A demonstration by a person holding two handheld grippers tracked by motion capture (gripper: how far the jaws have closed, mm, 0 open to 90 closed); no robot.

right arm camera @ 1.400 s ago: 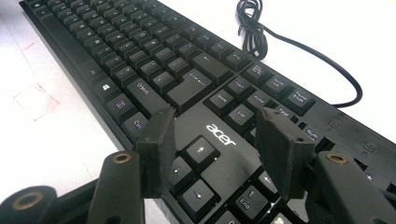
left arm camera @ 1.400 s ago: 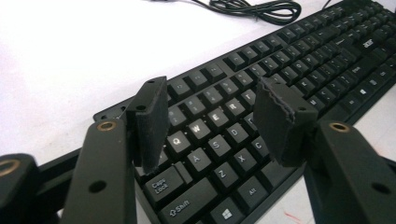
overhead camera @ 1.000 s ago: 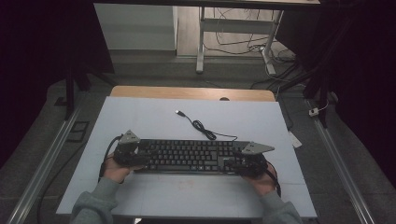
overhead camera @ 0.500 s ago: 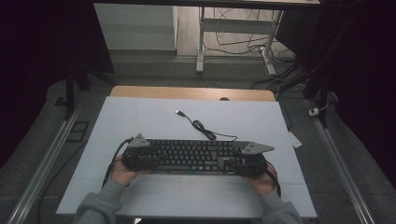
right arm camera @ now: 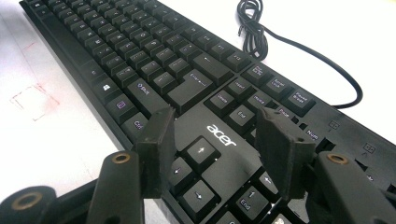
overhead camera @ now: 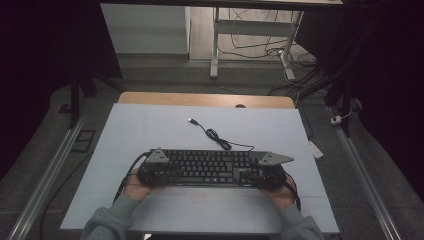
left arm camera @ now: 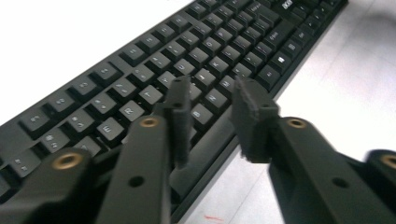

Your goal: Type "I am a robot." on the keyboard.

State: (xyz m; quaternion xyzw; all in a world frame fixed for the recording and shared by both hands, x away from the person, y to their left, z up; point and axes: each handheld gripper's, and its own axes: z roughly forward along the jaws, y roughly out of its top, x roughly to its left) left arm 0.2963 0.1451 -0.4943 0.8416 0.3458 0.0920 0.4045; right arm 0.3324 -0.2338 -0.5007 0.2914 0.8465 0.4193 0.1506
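The black keyboard (overhead camera: pixel 209 166) lies flat across the near half of the pale counter (overhead camera: pixel 150 130), its cable (overhead camera: pixel 215 135) curling away toward the far side. The left gripper (left arm camera: pixel 212 109) hangs over its left end, fingers (left arm camera: pixel 180 100) spread apart above the letter keys, clasping nothing. The right gripper (right arm camera: pixel 215 140) hovers over the arrow keys at the right end, its 2 fingers (right arm camera: pixel 159 135) likewise released.

The keyboard (right arm camera: pixel 187 70) is matt black plastic, its keycaps smooth with pale printed legends; its cable (right arm camera: pixel 299 46) looks like glossy black rubber; the left gripper (left arm camera: pixel 212 100) and right gripper (right arm camera: pixel 212 135) have matt, grainy black jaws with brass-coloured rivets; the table (overhead camera: pixel 150 130) is smooth, pale, matt.
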